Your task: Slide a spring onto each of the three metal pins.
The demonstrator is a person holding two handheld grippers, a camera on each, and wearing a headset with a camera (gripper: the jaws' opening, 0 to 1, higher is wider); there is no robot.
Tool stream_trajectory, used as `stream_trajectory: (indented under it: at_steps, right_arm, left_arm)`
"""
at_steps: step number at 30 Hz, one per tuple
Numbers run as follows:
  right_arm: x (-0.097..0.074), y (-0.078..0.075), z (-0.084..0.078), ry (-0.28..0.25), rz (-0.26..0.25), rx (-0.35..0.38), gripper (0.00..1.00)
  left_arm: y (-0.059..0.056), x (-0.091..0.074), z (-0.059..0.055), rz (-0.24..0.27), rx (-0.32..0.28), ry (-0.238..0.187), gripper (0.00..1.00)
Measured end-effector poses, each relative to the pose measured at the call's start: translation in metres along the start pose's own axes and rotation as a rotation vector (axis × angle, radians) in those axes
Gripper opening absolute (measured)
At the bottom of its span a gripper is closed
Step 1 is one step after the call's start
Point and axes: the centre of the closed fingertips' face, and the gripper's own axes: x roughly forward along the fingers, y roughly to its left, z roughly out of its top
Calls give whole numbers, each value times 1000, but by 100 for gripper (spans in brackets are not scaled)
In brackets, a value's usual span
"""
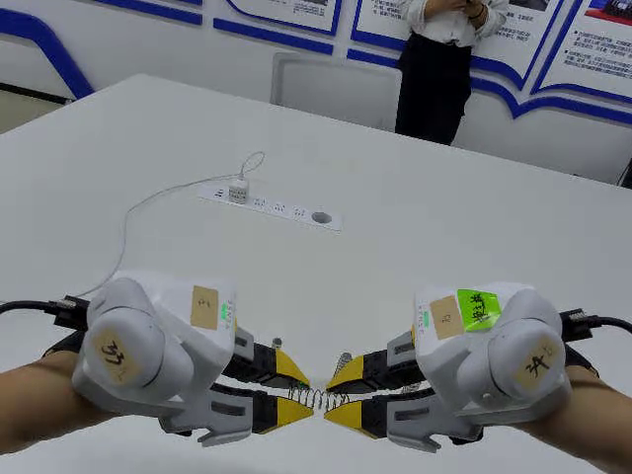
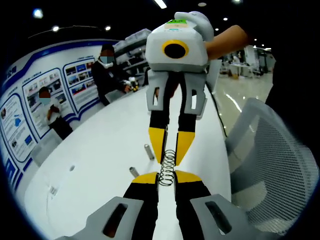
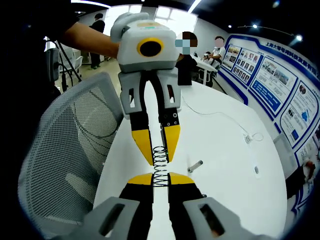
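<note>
- Judging by what shows, no spring sits on a pin yet, so all three look left to do.
- One bare pin (image 2: 149, 151) and a second pin (image 2: 134, 172) sit on the counter (image 1: 395, 247) just beside the spring (image 1: 314, 400). I cannot place the third.
- The left tongs (image 1: 299, 393) are pinched nearly closed on one end of the spring.
- The right tongs (image 1: 333, 395) are pinched on the opposite end, so the spring hangs stretched between the two, just above the counter.
</note>
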Motion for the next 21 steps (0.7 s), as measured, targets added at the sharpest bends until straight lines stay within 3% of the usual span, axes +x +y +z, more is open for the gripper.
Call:
stream_trajectory:
  at_steps: [9,15,19,21]
  right_arm:
    - [-3,-2,3,-14,-14,-15,11]
    - [-3,-4,-2,-3,-27,-13,12]
    - [-2,-6,-9,23,-33,-12,16]
    - [-2,-5,-10,18,-26,-8,13]
  left_arm:
    - [2,-2,3,0,12,-25,10]
    - [1,0,7,-13,29,-35,10]
    - [-1,-1,14,-28,16,-63,10]
    - [0,-1,14,-21,25,-59,10]
